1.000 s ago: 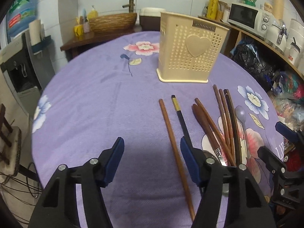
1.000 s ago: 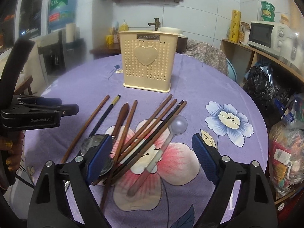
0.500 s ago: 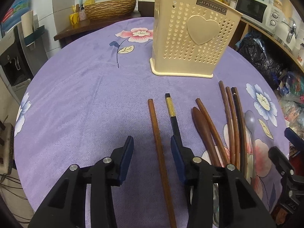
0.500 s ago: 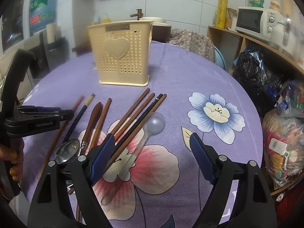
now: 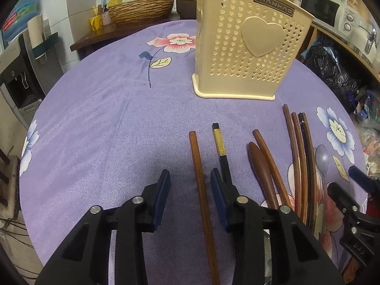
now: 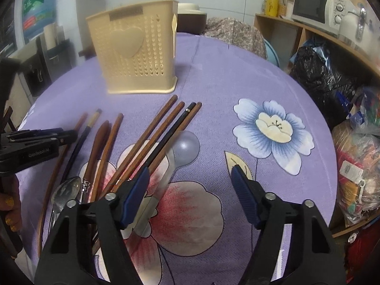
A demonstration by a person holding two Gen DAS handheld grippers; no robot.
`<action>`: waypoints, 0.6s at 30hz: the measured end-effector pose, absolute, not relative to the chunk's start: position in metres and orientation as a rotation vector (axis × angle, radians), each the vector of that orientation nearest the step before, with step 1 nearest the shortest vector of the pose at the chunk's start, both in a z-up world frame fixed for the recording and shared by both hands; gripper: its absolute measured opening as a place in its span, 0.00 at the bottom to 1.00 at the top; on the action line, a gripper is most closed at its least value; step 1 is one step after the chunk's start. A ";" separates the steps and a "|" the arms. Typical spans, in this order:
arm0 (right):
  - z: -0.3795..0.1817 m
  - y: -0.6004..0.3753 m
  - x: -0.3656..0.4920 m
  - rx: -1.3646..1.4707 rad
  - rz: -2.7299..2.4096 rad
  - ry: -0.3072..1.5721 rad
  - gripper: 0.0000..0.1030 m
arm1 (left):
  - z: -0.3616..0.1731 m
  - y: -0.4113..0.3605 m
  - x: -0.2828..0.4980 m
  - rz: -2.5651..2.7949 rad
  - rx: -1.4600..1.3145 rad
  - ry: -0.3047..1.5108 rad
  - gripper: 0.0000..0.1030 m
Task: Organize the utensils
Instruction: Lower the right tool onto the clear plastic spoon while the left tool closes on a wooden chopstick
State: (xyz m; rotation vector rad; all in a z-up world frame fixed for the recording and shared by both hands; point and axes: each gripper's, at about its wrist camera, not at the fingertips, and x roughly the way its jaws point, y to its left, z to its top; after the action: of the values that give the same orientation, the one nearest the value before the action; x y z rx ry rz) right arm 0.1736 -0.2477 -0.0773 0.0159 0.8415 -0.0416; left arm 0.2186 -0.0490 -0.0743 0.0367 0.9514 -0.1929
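Note:
A cream perforated utensil holder [image 5: 247, 54] [image 6: 135, 54] stands upright on the purple flowered cloth. In front of it lie a brown chopstick [image 5: 199, 182], a black chopstick with a gold band [image 5: 219, 142], a wooden spoon [image 5: 258, 163], a bundle of chopsticks [image 5: 299, 154] [image 6: 154, 133], a clear plastic spoon [image 6: 185, 144] and a metal spoon [image 6: 66, 190]. My left gripper [image 5: 190, 182] is low over the cloth, its jaws closing astride the brown chopstick, pads apart from it. My right gripper [image 6: 190, 178] is closing too, with the clear spoon's handle just inside its left finger, untouched.
The right gripper [image 5: 349, 182] shows at the left view's right edge. A person's hand [image 6: 9, 209] holds the left gripper [image 6: 71, 135]. Shelves with a microwave [image 6: 313, 7] and a black bag [image 6: 325, 76] stand beyond the table's right edge; a wicker basket [image 5: 140, 9] sits behind.
The left gripper came forward and down onto the brown chopstick and its jaws narrowed around it. The right gripper dropped, swung right of the holder, and its jaws narrowed.

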 end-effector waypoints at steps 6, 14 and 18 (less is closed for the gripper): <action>-0.091 -0.244 0.180 0.032 -0.034 0.886 0.54 | -0.075 -0.049 0.218 -0.194 0.038 0.940 0.32; -0.089 -0.260 0.184 0.013 -0.018 0.894 0.21 | -0.076 -0.050 0.218 -0.200 0.043 0.934 0.32; -0.087 -0.272 0.187 0.029 0.002 0.911 0.22 | -0.076 -0.049 0.220 -0.203 0.028 0.936 0.33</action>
State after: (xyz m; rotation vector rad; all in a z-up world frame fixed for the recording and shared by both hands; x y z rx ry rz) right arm 0.1867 -0.2715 -0.0875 0.0294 0.9111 0.0023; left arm 0.2204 -0.0487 -0.0756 0.0279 0.9365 -0.2028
